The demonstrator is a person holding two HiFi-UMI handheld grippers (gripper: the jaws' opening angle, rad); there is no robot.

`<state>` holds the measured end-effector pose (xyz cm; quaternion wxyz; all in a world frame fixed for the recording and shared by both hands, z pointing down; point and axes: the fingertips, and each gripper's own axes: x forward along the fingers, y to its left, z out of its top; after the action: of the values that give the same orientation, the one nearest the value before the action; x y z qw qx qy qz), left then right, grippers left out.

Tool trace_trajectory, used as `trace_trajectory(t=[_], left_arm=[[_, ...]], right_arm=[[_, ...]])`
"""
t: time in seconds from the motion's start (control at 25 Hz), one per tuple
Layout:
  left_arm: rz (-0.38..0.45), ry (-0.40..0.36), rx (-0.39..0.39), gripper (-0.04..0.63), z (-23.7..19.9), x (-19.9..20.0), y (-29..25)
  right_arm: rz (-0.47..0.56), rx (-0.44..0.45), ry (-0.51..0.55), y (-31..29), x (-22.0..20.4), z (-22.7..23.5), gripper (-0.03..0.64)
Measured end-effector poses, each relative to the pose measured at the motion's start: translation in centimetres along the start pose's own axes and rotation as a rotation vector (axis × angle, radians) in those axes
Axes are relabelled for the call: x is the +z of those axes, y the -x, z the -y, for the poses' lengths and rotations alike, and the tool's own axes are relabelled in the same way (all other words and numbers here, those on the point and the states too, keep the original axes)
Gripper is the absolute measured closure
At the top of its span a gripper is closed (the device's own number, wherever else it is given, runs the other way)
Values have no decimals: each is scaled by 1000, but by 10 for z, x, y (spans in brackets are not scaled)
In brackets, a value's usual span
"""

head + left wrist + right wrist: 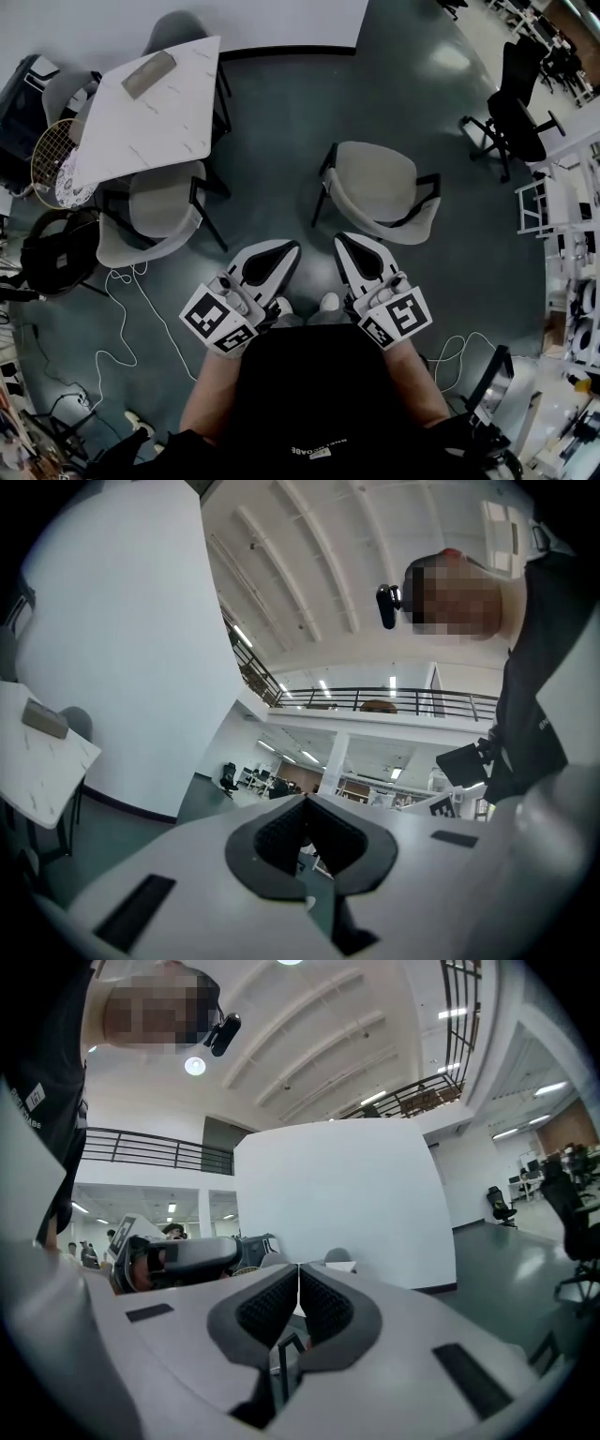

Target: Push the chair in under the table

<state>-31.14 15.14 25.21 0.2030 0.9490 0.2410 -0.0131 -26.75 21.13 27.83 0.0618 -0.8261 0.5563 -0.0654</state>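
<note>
In the head view a grey shell chair (380, 187) with black legs stands alone on the dark floor, away from the white table (155, 112) at upper left. A second grey chair (155, 214) sits at that table's near side, and a third (178, 28) at its far side. My left gripper (289, 247) and right gripper (340, 239) are held side by side in front of me, just short of the lone chair and touching nothing. Both are shut and empty. The left gripper view has its jaws (302, 803) together and the table (37, 761) at left. The right gripper view also has shut jaws (298, 1269).
A black office chair (516, 112) stands at the right, with white racks (562, 197) behind it. A racket (52, 155) and a black bag (56, 248) lie left of the table. White cables (122, 309) trail over the floor at lower left.
</note>
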Motion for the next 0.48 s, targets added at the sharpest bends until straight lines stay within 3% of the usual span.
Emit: trace_trajectory(t=[0.24,0.48], left_arm=[[-66,-88,-83,594,-5,-13,10],[-100,-30,-98,594,-18,-26,-2]], right_arm=[[-23,-72,-2,-3,-22,-8,603],[-20,-124,-26,-2,-26,11,603]])
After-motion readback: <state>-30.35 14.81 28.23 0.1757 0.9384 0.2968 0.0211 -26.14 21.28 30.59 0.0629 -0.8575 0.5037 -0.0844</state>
